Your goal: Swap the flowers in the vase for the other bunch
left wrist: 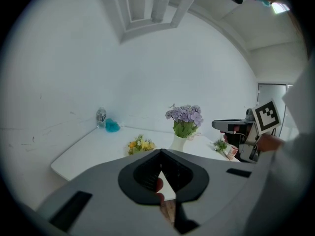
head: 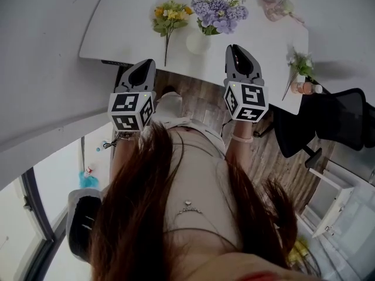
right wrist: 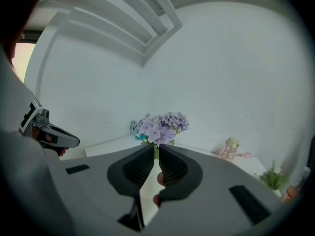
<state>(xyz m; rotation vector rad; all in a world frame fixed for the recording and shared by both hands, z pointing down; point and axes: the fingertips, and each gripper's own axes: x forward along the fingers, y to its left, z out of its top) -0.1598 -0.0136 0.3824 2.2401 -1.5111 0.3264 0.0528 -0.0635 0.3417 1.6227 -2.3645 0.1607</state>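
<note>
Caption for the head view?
Left hand-held gripper and right hand-held gripper hover before the table: purple flowers in the vase, yellow bunch beside it.

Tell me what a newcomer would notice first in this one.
A bushy purple flower bunch stands in a small white vase on the white table, a yellow bunch lying flat to its left. Near the table's front edge, the left gripper and right gripper point towards them.
</note>
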